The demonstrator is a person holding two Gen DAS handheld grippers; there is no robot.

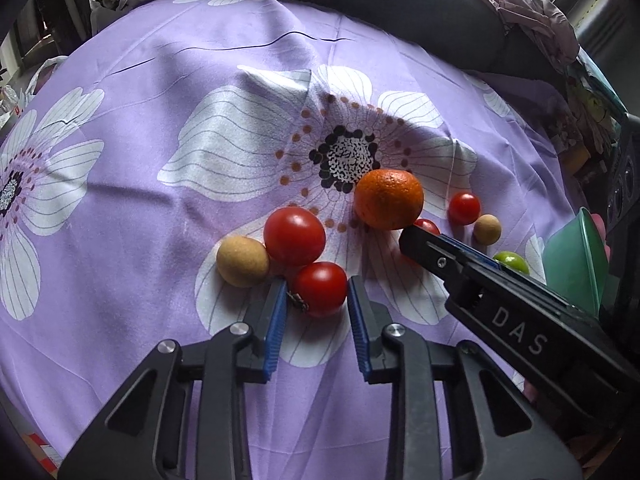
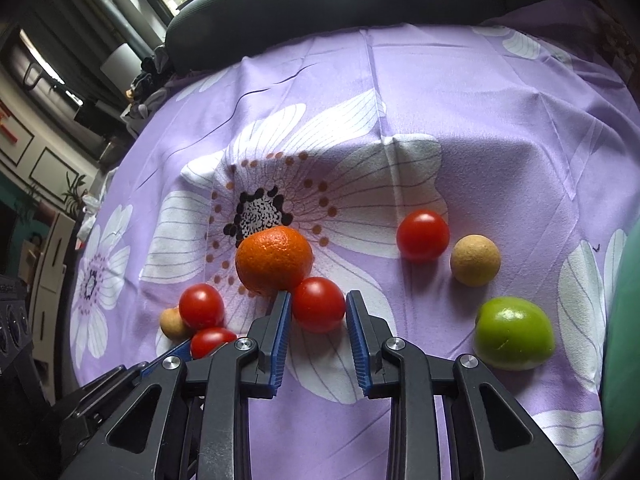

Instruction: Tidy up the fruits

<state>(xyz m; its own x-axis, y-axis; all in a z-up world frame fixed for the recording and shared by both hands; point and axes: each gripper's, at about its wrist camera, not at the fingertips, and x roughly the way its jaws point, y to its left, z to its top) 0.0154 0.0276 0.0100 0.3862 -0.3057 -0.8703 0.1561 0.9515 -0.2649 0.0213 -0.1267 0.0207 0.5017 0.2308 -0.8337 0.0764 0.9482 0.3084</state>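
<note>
purple floral cloth [image 1: 168, 80]; both grippers spread around tomatoes; green bowl [image 1: 576, 256] cut off.

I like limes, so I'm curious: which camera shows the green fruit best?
The right wrist view: the green fruit lies whole and unblocked on the purple cloth. In the left wrist view only its top peeks over the right gripper, beside the green bowl.

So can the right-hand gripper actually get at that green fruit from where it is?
Probably yes. The green fruit sits alone on the purple cloth, just right of the right gripper, nothing between them. But its open jaws currently flank a red tomato, so it must shift sideways.
</note>
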